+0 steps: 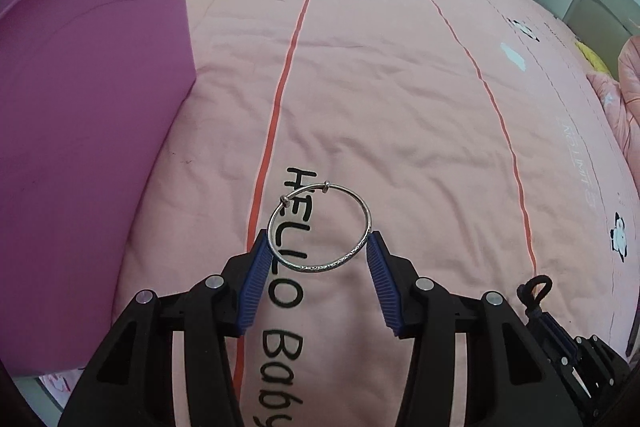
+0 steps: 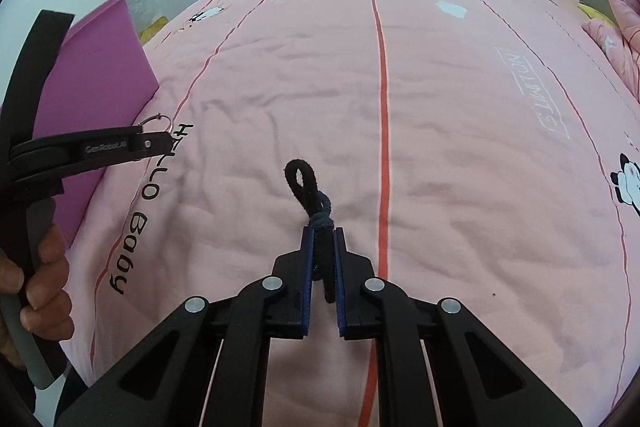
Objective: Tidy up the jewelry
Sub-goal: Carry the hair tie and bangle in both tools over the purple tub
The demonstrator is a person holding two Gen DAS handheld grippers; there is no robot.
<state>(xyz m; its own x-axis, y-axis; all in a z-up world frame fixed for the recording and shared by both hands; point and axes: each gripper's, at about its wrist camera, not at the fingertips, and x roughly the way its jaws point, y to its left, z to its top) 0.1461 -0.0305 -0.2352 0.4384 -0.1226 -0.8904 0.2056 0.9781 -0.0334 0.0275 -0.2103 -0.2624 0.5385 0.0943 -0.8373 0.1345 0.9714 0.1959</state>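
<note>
1. Pink quilted bedspread (image 1: 400, 87) under us; magenta plastic bin (image 1: 88, 107) stands left.
2. Our left gripper (image 1: 320, 247) pinches a thin silver bangle (image 1: 320, 227) above the bedspread.
3. Our right gripper (image 2: 323, 251), pads pressed together, clamps a black-and-blue hair tie (image 2: 308, 195).
4. Risk: bangle held only at its rim could slip free.

My bedspread (image 1: 400, 87) is pink with orange-red stripes, black "HELLO Baby" lettering and small black-and-white cartoon animals. My bangle (image 1: 319, 227) is silver, textured along one arc. My hair tie (image 2: 316, 223) is black with dark blue wrapping. Box (image 1: 88, 147) is magenta. My gripper pads (image 1: 254, 283) are blue, ribbed; frames black.
</note>
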